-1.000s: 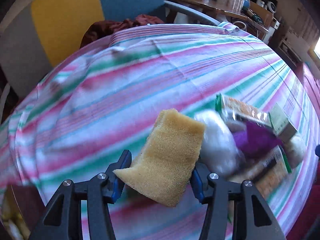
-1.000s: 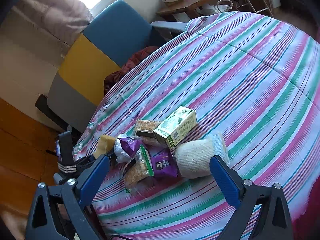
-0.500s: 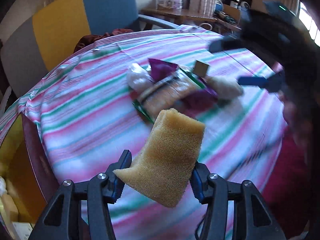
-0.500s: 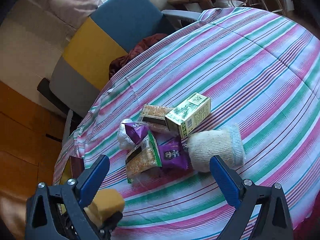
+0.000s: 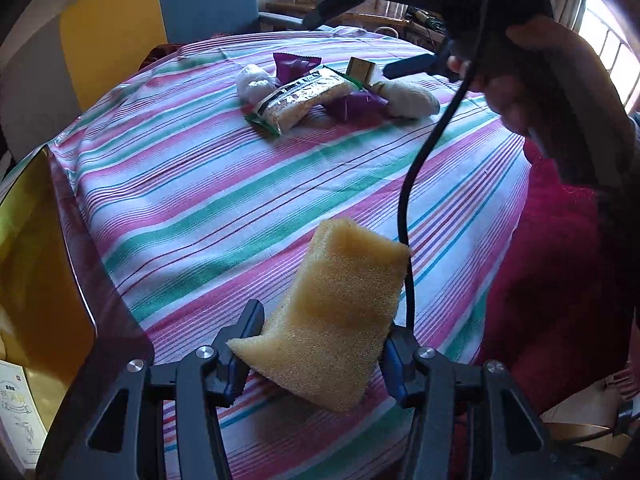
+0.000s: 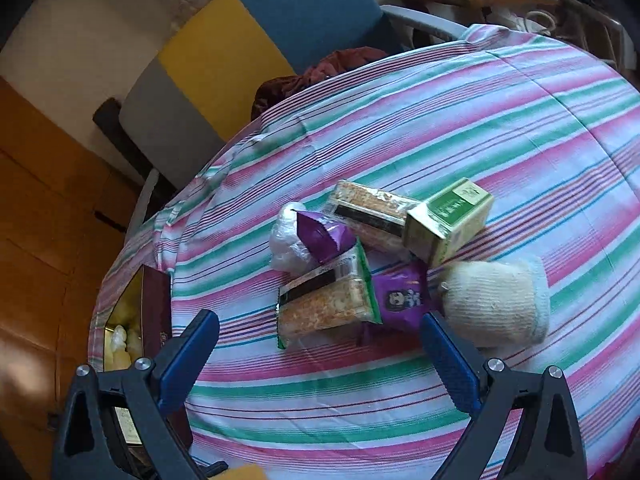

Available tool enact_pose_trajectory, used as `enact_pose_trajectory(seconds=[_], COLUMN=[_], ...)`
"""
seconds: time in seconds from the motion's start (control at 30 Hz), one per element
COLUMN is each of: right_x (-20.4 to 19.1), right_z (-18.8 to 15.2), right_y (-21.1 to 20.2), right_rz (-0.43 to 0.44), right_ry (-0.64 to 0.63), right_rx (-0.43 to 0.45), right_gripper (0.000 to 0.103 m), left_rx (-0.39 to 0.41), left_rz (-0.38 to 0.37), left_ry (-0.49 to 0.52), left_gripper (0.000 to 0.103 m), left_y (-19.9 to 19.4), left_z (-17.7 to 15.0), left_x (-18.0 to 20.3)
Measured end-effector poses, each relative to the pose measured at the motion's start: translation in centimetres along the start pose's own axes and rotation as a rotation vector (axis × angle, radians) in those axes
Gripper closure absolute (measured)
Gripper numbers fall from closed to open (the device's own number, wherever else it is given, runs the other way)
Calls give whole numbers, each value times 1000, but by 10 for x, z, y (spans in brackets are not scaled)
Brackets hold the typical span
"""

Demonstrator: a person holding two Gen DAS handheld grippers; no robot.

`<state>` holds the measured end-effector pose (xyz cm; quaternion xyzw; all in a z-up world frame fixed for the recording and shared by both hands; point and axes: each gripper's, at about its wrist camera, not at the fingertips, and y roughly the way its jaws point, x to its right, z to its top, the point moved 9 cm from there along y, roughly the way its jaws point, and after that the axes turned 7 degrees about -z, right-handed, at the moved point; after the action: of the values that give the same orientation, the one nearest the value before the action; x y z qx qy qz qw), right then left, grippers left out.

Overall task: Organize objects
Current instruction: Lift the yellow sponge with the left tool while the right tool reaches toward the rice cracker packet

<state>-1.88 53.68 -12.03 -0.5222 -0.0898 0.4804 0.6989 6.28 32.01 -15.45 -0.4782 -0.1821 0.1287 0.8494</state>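
Sponge (image 5: 334, 320) is clamped in the left claw (image 5: 316, 354), held above the tabletop (image 5: 208, 200) edge near the box (image 5: 28, 264), apparently mid-transfer; next, lowering into it, while the right claw (image 6: 320, 354) hovers released over the snack pile (image 6: 328, 300).

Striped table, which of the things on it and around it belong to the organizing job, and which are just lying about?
Part of the job:
yellow sponge, held in the left tongs
snack packets
green carton
knitted sock
open box beside the table
right tongs, open

Lying about:
armchair
dark red cloth
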Motion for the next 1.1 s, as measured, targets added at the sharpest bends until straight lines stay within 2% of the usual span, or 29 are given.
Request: enact_pose_trajectory(seconds=[0.2, 0.27, 0.33, 0.43, 0.57, 0.63, 0.73, 0.83, 0.9, 1.1], right_x=[1, 4, -7, -39, -54, -54, -51, -52, -59, -70], right_z=[20, 19, 11, -10, -41, -54, -59, -50, -44, -34], right_y=[37, 50, 51, 34, 25, 26, 27, 28, 31, 50], right_rz=[-105, -114, -30, 158, 226, 188, 82, 3, -42, -191], right_ry=[-20, -12, -27, -79, -144, -184, -255, -317, -369, -528], right_rx=[-40, -76, -126, -192, -260, -270, -240, -185, -163, -132], right_gripper=[2, 1, 1, 2, 2, 2, 3, 7, 14, 19], left_rx=[12, 17, 20, 23, 26, 27, 30, 31, 31, 32], left_rz=[-23, -33, -45, -61, -69, -70, -74, -79, -80, -94], left_ry=[-17, -25, -36, -38, -42, -51, -60, -65, -66, -82], left_gripper=[49, 49, 49, 49, 49, 49, 49, 49, 49, 48], left_y=[-2, -3, -5, -5, -6, -7, -9, -9, -9, -10], left_z=[-2, -5, -5, -6, -6, -7, -9, -10, -11, -13], left_x=[-5, -7, -10, -11, -11, -12, -13, -14, -14, -16])
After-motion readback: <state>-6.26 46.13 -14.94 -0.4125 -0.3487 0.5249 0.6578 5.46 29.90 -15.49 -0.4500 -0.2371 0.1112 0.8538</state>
